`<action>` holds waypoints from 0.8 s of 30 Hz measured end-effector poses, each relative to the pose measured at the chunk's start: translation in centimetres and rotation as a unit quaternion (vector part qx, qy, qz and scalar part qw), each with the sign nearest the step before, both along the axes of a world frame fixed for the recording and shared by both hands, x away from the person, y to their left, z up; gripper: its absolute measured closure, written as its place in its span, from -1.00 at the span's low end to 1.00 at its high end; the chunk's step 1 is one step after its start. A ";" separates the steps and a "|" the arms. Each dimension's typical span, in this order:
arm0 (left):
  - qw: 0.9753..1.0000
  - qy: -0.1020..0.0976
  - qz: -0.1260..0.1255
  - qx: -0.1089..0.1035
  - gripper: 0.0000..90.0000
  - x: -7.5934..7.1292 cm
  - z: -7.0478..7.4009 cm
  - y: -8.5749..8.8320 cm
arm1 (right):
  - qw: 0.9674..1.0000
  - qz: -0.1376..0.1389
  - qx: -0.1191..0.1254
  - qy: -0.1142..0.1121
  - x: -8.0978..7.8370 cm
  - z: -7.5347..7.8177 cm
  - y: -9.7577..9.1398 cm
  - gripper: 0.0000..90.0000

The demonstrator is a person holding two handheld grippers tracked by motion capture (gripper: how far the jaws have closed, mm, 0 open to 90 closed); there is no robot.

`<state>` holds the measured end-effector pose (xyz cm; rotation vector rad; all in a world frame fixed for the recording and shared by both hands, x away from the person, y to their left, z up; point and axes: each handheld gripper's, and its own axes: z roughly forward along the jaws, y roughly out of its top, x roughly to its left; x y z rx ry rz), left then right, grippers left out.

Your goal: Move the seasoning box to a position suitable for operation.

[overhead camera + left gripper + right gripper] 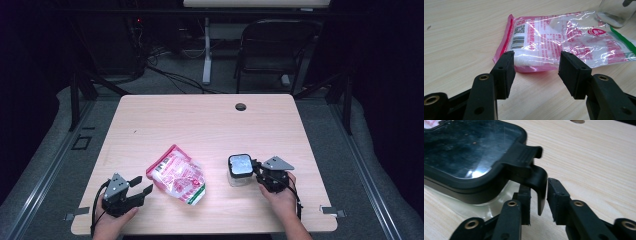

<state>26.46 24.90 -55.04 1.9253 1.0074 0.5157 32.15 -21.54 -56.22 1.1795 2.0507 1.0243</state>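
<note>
Left gripper (536, 63): jaws stand wide apart, holding nothing; the near edge of the pink bag (554, 42) lies just ahead of the tips, spanning the gap between them without touching.
Pink bag: flat on the table (200, 120), clear film with pink print and white contents, a barcode facing the left jaw.
Right gripper (539, 195): jaws partly closed with a narrow gap; the hanging latch tab (540, 187) of the jar lid sits between them, and whether the pads press it I cannot tell.
Clear jar (240, 172): upright, dark lid (471, 152) on top, directly ahead of the right jaws.
</note>
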 end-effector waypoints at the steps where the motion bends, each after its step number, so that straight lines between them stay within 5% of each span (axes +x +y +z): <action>1: 1.000 0.000 0.000 0.000 0.04 0.0 0.0 0.0 | 1.000 -0.002 -0.005 -0.003 0.0 0.0 0.1 0.68; 11: 1.000 -0.008 -0.007 0.006 0.04 0.0 0.1 -0.4 | 1.000 -0.015 -0.013 -0.009 -0.6 0.0 0.6 0.75; 24: 1.000 -0.016 -0.013 0.007 0.04 -0.1 0.4 -0.7 | 0.998 0.039 -0.040 -0.011 -1.8 0.1 2.6 0.79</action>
